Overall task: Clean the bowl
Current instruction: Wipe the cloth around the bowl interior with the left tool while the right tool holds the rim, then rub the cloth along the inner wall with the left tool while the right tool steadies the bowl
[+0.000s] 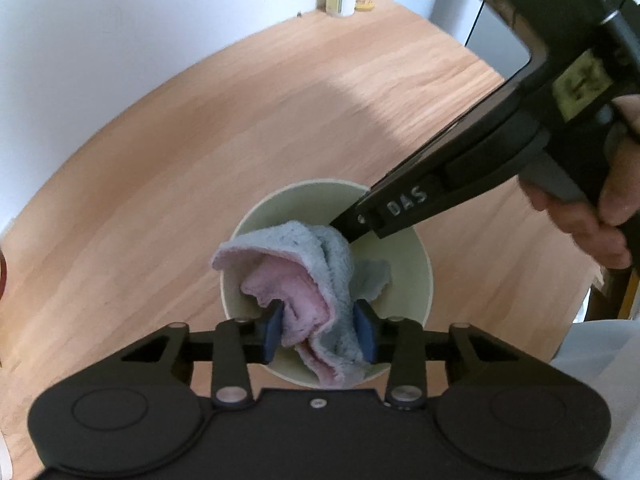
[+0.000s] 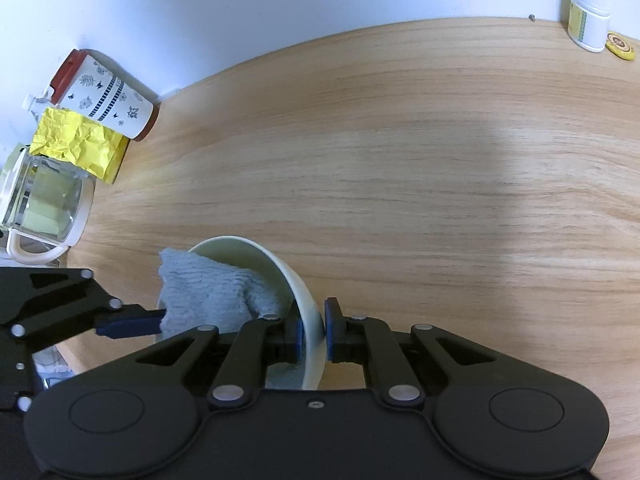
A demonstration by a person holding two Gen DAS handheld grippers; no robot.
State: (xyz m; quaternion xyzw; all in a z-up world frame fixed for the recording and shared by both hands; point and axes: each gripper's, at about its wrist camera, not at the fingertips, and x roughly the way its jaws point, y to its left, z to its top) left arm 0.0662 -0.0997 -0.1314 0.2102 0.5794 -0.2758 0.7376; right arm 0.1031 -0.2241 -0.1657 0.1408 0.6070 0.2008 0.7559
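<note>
A pale green bowl (image 1: 280,208) stands on the wooden table (image 1: 160,184), tilted in the right wrist view (image 2: 280,272). A blue and pink terry cloth (image 1: 316,272) lies bunched inside it. My left gripper (image 1: 320,332) points down into the bowl, and its blue pads press the cloth from both sides. My right gripper (image 2: 314,334) is shut on the bowl's wall, one pad inside and one outside. In the left wrist view its black fingers (image 1: 360,220) reach the bowl's far right rim, with a person's hand (image 1: 592,224) on the handle.
A white jar (image 2: 590,10) and a small yellow disc (image 2: 620,45) stand at the table's far edge by the wall. At the left are a patterned canister (image 2: 106,94), crumpled yellow paper (image 2: 76,146) and a glass jug (image 2: 44,200).
</note>
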